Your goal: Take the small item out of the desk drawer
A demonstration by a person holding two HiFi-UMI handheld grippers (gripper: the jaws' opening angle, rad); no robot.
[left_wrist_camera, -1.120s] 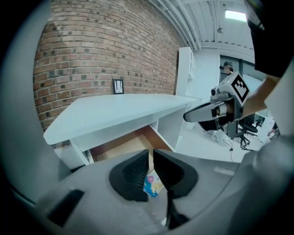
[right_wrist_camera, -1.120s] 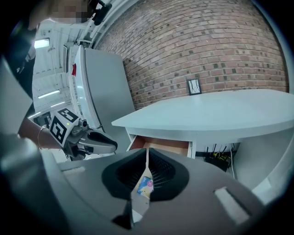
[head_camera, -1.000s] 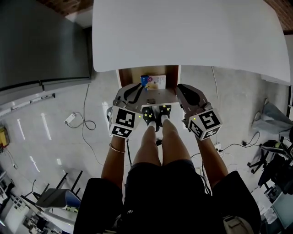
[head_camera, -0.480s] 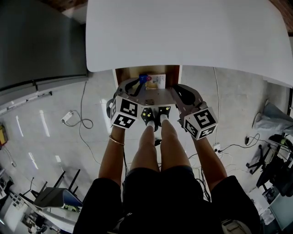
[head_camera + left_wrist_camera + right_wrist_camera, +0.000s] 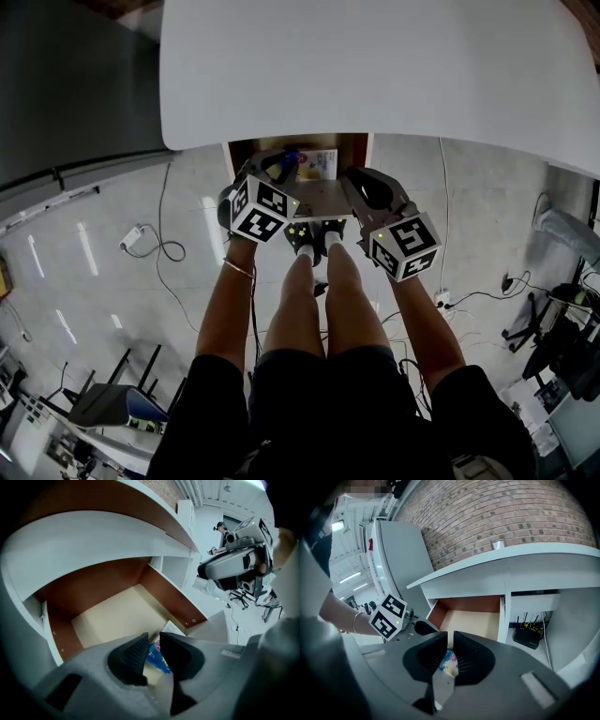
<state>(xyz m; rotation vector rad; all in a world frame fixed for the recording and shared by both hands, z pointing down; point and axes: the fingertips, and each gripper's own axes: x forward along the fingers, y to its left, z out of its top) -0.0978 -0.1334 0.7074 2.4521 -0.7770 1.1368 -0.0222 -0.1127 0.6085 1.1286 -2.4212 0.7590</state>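
Observation:
The desk drawer (image 5: 246,150) stands pulled out under the white desk top (image 5: 375,66). On its pale floor (image 5: 117,616) lie a small blue packet (image 5: 292,159) and a white card (image 5: 322,165). My left gripper (image 5: 279,169) reaches in from the left. Its jaws are opening just above the blue packet (image 5: 157,656), which shows through the gap of the left gripper (image 5: 153,648) untouched. My right gripper (image 5: 356,180) is at the drawer's grey front panel (image 5: 323,198). Its jaws are opening too, and the right gripper (image 5: 451,651) has the panel's edge (image 5: 443,688) in its gap.
The person's legs and shoes (image 5: 314,239) are directly below the drawer. Cables (image 5: 159,246) run over the tiled floor at the left. A black router (image 5: 529,637) sits under the desk to the right. A grey cabinet (image 5: 398,564) stands left of the desk.
My left gripper has moved forward and into the drawer, over the blue packet. The right gripper has shifted slightly forward along the drawer front.

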